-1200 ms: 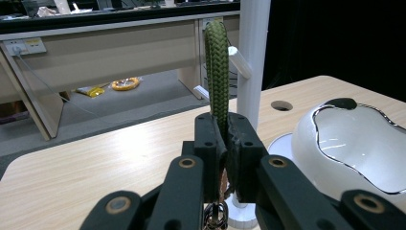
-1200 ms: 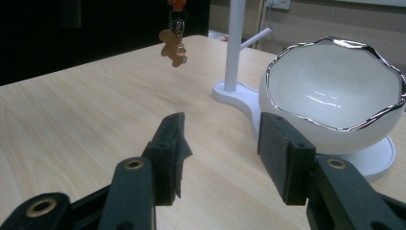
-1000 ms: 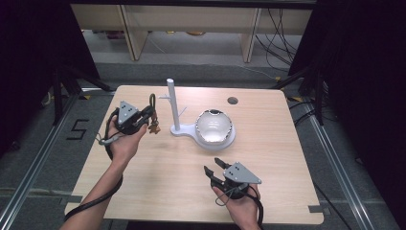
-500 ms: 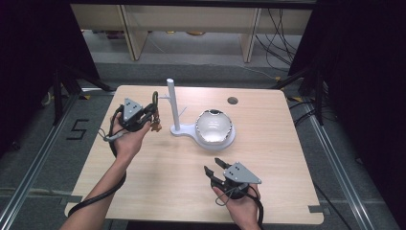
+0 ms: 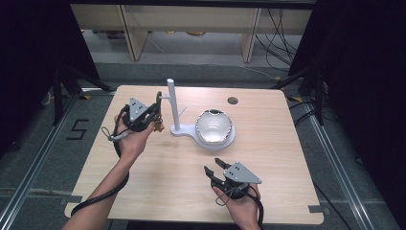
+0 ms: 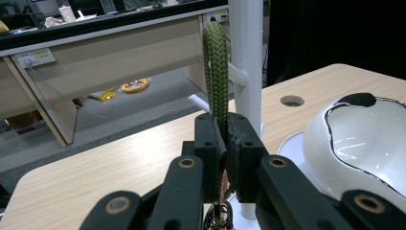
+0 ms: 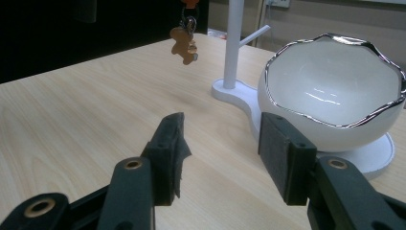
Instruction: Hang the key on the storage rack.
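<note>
Even, soft light falls from above on the pale wooden table (image 5: pixel 268 158) in the high view, while the floor to the left and right sinks into near black. Shadows under the hands are faint and short. The white bowl (image 7: pixel 330 91) carries bright glare streaks on its glossy inside and along its silvery rim. In both gripper views the black jaws at the near edge are soft and slightly blurred, and the far background is dim and a little grainy. Straight lines bow mildly toward the edges.

Wooden table (image 5: pixel 158 187), white stand (image 5: pixel 178 128) on it
</note>
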Available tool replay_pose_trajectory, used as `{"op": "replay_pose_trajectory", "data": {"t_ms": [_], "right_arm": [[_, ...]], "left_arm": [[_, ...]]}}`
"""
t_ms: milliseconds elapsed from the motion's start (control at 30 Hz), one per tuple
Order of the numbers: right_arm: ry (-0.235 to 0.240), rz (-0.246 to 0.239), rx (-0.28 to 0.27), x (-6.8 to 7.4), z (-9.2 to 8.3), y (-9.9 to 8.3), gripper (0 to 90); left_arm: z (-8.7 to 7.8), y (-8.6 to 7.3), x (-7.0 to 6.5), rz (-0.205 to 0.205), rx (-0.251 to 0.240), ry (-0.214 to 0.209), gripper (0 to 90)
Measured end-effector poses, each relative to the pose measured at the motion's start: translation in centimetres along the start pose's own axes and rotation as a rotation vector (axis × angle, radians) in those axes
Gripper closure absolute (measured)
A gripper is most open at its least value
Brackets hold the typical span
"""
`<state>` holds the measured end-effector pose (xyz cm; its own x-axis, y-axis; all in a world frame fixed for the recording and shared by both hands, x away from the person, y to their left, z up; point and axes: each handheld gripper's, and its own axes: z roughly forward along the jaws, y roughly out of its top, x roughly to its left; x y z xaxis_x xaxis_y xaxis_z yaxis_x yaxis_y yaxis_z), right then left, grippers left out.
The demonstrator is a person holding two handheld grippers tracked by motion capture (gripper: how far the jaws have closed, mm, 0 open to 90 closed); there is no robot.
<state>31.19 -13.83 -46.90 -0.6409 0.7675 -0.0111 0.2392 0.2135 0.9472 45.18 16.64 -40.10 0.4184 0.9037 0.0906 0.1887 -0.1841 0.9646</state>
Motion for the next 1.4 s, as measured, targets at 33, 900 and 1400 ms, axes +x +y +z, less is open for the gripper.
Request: {"op": "replay_pose_trajectory", "data": {"t_ms": [33,900,1400], "right_arm": [[0.006,-0.001,0.011,0.0,-0.1,0.0,52.6],[0.007,0.028,0.016,0.0,-0.1,-0.1,52.4],[-0.001,0.044,0.022,-0.1,-0.1,-0.2,52.0]], "left_arm": [[0.0,0.0,0.0,0.003,0.000,0.000,83.2],[0.5,0.7,-1.1,0.041,-0.013,-0.023,87.0],[-1.1,-0.8,-1.3,-0.001,-0.006,-0.081,83.2]]}}
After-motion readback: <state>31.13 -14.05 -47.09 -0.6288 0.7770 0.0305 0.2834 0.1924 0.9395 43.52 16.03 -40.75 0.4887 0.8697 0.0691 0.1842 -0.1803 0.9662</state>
